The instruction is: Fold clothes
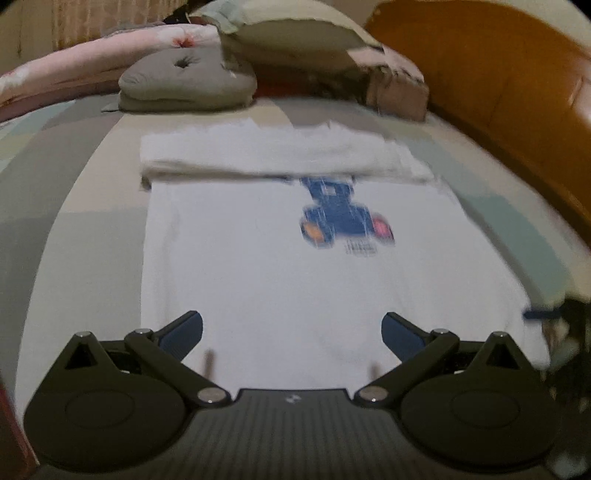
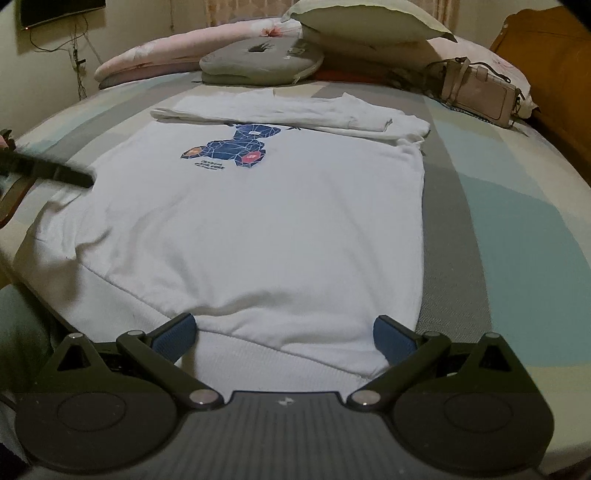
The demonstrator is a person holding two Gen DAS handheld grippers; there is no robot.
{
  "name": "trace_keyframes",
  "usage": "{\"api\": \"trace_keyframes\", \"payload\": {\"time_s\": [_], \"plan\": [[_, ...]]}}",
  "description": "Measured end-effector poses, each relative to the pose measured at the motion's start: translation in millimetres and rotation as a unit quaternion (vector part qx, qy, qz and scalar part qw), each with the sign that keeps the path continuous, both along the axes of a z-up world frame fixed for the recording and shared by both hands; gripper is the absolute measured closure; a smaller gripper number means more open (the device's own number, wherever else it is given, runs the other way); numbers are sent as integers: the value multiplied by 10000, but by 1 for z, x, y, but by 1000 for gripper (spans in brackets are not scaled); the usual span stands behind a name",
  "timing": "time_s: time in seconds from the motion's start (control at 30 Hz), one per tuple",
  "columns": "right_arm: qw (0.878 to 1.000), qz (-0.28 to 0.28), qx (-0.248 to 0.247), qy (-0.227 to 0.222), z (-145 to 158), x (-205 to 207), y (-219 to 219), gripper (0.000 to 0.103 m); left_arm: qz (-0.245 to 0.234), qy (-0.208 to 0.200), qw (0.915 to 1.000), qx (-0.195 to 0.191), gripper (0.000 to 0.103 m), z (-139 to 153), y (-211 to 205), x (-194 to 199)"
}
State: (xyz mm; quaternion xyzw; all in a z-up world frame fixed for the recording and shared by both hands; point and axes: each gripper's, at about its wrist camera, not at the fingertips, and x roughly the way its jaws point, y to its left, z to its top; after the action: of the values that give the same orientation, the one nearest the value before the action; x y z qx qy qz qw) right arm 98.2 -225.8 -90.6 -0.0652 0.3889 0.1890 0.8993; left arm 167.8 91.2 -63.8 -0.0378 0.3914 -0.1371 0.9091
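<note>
**White sweatshirt flat on the bed, sleeves already in, hem next**

White sweatshirt spread face-up along the bed, collar end toward the pillows, ribbed hem nearest both cameras. Both sleeves folded across the chest at the far end, stacked just above the print, probably to narrow the garment into a rectangle before the body gets doubled over. Blue geometric figure printed on the chest with an orange and a red patch; small dark lettering beneath it, too fine to read. No other brand or label legible.

Right gripper spread wide over the hem near its right corner, nothing between the pads. Left gripper likewise wide apart above the hem area, holding nothing; picture blurred. Both apparently lined up to pinch the hem and carry it toward the collar.

Beyond: grey cushion, pillows, pale handbag and wooden headboard at the bed's far side.
</note>
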Motion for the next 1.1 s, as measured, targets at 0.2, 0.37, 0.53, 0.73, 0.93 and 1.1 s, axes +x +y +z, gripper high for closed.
{"api": "trace_keyframes", "payload": {"time_s": [0.2, 0.37, 0.53, 0.73, 0.93, 1.1], "plan": [[10000, -34, -13, 14, 0, -1, 1, 0, 681, 166, 9957, -602, 1, -31, 30, 38], [10000, -33, -6, 41, 0, 0, 0, 0, 934, 114, 9926, -764, 1, -22, 46, 49], [10000, -35, -31, 85, 1, 3, 1, 0, 751, -135, 9938, -808, 1, -6, 41, 74], [9999, -30, -45, 108, 1, 3, 2, 0, 763, 16, 9941, -772, 1, -24, 41, 105], [9999, -20, -43, 112, 1, 3, 1, 0, 1000, -23, 9943, -373, 1, -25, 48, 113], [9999, -21, -39, 103, 0, 3, 1, 0, 864, -116, 9952, -451, 1, -10, 45, 99]]}}
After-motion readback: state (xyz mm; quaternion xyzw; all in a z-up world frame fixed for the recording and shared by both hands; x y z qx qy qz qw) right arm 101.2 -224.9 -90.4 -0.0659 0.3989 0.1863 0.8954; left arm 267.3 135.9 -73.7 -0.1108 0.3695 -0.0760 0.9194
